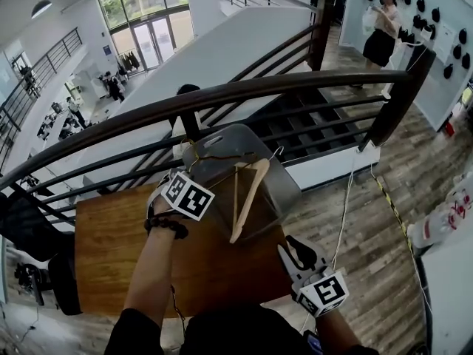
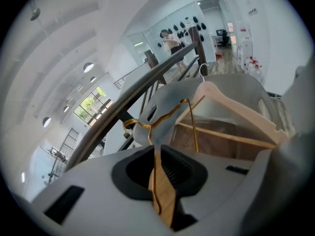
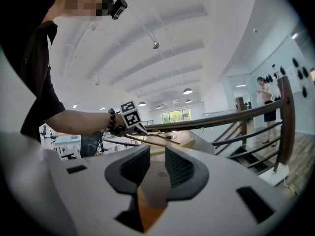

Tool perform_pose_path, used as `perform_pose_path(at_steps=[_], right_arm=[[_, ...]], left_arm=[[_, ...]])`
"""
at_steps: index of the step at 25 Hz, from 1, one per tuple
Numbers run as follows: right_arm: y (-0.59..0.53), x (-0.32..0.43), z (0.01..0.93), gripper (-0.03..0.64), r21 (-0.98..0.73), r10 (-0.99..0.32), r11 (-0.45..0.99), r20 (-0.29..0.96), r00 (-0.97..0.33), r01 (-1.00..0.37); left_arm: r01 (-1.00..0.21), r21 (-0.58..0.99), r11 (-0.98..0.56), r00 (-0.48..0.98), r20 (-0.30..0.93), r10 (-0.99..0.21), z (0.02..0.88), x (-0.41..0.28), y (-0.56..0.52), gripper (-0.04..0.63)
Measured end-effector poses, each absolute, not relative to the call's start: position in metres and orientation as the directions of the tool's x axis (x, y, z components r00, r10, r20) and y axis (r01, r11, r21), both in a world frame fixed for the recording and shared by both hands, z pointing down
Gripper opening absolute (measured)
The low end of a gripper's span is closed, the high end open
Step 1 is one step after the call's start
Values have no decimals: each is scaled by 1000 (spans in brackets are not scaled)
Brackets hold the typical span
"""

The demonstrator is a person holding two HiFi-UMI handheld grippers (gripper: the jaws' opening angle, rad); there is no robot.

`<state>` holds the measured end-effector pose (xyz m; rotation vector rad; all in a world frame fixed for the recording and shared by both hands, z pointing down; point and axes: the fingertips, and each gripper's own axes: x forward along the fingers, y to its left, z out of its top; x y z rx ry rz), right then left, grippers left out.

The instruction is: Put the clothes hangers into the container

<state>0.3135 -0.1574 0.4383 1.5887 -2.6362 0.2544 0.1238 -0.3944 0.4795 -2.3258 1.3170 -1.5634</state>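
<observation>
Clothes hangers are partly stowed: a wooden hanger (image 1: 247, 192) lies inside the grey container (image 1: 285, 187) at the surface's (image 1: 126, 250) far edge. A gold wire hanger (image 2: 168, 114) is pinched in the left gripper's (image 2: 156, 154) closed jaws at the rim, judged not yet released. The right gripper's (image 3: 157, 166) jaws stand apart, empty.

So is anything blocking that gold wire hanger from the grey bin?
Nothing visible does. The left gripper holds the gold wire hanger at the open grey plastic container; only a wooden hanger lies inside.
</observation>
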Motion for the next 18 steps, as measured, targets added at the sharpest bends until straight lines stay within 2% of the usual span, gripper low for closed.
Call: perform_pose_path(at_steps=[2,3,4,5,10,13,16,18], right_arm=[[-160,310,440,91,-115,-871,460,132,-472,-880],[-161,307,440,91,-114,-870,462,132,-474,-879],[-163,304,440,91,-113,-869,465,130,-477,-878],[-164,300,439,91,-111,-867,469,129,-481,-876],[-167,278,441,91,-102,-844,491,193,-501,-865],[-166,263,440,91,-110,-832,493,230,-505,-863],[-167,247,437,91,-93,-832,511,196,-519,-855],[-166,237,435,91,-81,-833,518,181,-523,-852]], left_arm=[[-632,-410,-657,191,740,-645,475,126,-389,40],[-636,-385,-669,218,742,-634,474,126,-385,70],[-638,-359,-682,244,745,-621,473,125,-381,128],[-639,-335,-692,269,746,-609,471,123,-378,146],[-651,-275,-708,367,702,-610,450,110,-365,192],[-677,-181,-713,439,678,-590,443,97,-355,210],[-693,-55,-719,518,655,-550,447,85,-343,218],[-697,-39,-716,534,638,-555,452,77,-338,216]])
